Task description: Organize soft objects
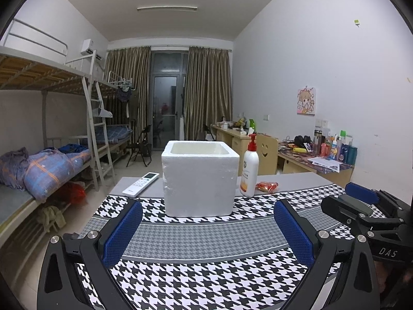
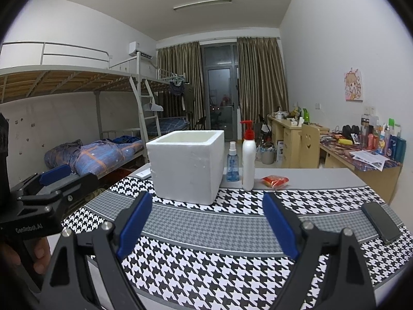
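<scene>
Both grippers, left gripper (image 1: 207, 228) and right gripper (image 2: 207, 223), hover spread wide and empty over a houndstooth tabletop (image 1: 201, 279). A white foam box (image 1: 200, 178) sits at 12 o'clock, open cloth between. A red soft packet (image 2: 275, 181) lies at 1 o'clock near the far edge. "GenRobot.AI" marks the left gripper.

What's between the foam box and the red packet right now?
The white pump bottle and, behind it, a blue spray bottle, between foam box and red packet; right wrist view shows both.
</scene>
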Tool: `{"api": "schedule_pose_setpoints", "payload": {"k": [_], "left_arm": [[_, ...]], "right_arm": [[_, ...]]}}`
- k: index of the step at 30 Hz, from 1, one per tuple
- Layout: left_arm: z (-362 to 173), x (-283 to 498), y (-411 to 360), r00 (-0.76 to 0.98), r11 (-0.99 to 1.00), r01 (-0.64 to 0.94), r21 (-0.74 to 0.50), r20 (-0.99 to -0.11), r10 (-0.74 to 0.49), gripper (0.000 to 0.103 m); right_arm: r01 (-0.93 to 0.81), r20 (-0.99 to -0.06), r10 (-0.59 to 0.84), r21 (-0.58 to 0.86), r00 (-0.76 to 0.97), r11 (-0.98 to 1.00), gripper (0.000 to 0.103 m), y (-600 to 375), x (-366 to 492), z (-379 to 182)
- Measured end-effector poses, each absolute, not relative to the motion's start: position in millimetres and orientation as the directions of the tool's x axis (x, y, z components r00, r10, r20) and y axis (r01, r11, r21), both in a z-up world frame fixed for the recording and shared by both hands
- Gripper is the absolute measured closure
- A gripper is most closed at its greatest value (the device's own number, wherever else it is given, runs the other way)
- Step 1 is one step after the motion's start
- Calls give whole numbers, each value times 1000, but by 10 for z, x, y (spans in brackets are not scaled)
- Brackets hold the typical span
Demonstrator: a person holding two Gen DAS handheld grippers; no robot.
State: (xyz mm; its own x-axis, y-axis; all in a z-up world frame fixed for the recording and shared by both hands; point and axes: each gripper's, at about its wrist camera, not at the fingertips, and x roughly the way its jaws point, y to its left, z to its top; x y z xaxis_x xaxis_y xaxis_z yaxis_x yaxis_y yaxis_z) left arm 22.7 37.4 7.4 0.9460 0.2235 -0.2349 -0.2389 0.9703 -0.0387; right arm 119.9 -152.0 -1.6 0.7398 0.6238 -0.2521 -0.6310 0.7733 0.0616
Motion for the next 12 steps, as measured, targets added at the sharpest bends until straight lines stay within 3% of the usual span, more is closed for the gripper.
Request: {"api": "schedule_pose_setpoints", "payload": {"k": [12], "left_arm": [[49,197,358,945,970,-241,-32,-238,227,1]], "right_arm": [[-639,-253,631,61,734,767,13,-1531,1184,-30]]}}
